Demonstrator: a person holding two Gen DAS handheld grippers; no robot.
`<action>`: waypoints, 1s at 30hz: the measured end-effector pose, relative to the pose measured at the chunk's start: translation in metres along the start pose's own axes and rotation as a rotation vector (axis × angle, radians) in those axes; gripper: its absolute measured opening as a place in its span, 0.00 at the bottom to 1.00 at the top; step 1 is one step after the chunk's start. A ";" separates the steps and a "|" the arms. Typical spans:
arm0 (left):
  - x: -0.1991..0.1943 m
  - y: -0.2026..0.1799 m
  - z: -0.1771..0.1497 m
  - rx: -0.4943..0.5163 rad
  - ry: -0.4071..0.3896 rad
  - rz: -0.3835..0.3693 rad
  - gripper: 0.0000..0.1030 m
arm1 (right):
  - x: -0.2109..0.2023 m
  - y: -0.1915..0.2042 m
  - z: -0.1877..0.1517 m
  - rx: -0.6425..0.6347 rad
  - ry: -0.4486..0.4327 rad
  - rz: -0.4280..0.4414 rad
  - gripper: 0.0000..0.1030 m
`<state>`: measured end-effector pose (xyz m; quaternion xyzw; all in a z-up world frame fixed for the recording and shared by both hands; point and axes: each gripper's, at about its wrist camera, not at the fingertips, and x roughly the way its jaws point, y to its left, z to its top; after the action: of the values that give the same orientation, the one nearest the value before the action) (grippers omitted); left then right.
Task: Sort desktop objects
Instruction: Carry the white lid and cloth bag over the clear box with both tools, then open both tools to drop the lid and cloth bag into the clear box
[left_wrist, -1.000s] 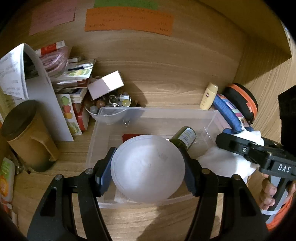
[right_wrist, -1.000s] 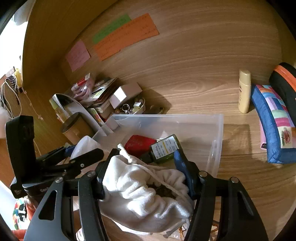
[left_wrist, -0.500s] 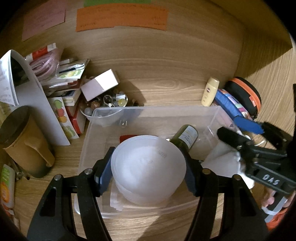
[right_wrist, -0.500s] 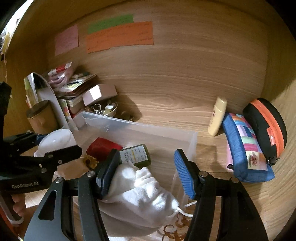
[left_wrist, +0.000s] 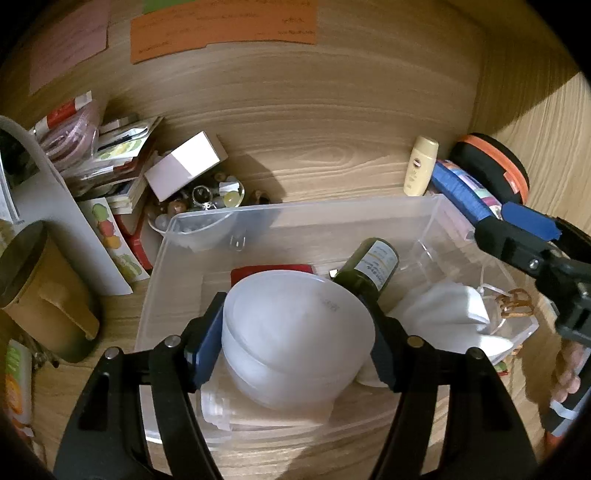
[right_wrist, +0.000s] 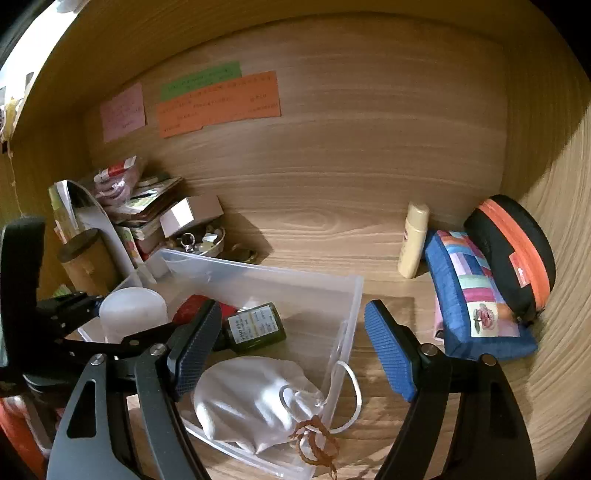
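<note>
A clear plastic bin (left_wrist: 295, 210) (right_wrist: 266, 267) sits in the middle of the wooden desk. My left gripper (left_wrist: 295, 321) (right_wrist: 110, 321) holds a white frosted round container (left_wrist: 295, 332) (right_wrist: 133, 306) low in the bin's near left. Its jaws are starting to open, but the pads still touch the container's sides. My right gripper (right_wrist: 291, 314) (left_wrist: 491, 225) is opening wide with nothing between its fingers. Below it, a white drawstring pouch (right_wrist: 258, 402) (left_wrist: 439, 310) lies in the bin's right corner. A green bottle (left_wrist: 369, 266) (right_wrist: 255, 326) and a red item (left_wrist: 273, 269) also lie inside.
A brown mug (left_wrist: 40, 288) stands left of the bin, with stacked booklets, a white box (left_wrist: 184, 162) and a bowl of trinkets (left_wrist: 199, 199) behind it. To the right are a cream tube (right_wrist: 413, 240), a blue patchwork pouch (right_wrist: 476, 295) and a black-and-orange case (right_wrist: 513, 251).
The right gripper opened and let go of the white pouch, which now lies in the bin. The left gripper sank with the white container deeper into the bin.
</note>
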<state>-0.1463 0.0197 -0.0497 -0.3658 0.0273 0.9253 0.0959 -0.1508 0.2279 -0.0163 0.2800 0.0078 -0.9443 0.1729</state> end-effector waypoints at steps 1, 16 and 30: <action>0.001 -0.001 0.000 0.005 -0.001 0.004 0.67 | 0.000 -0.002 0.000 0.007 0.002 0.006 0.75; 0.000 -0.002 0.000 0.014 0.007 0.007 0.75 | 0.008 -0.012 -0.001 0.070 0.054 0.053 0.77; -0.032 0.012 -0.003 -0.064 -0.034 0.075 0.95 | 0.004 -0.010 -0.002 0.092 0.082 0.104 0.80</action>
<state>-0.1233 0.0027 -0.0302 -0.3515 0.0101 0.9348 0.0497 -0.1560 0.2362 -0.0211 0.3263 -0.0431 -0.9210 0.2084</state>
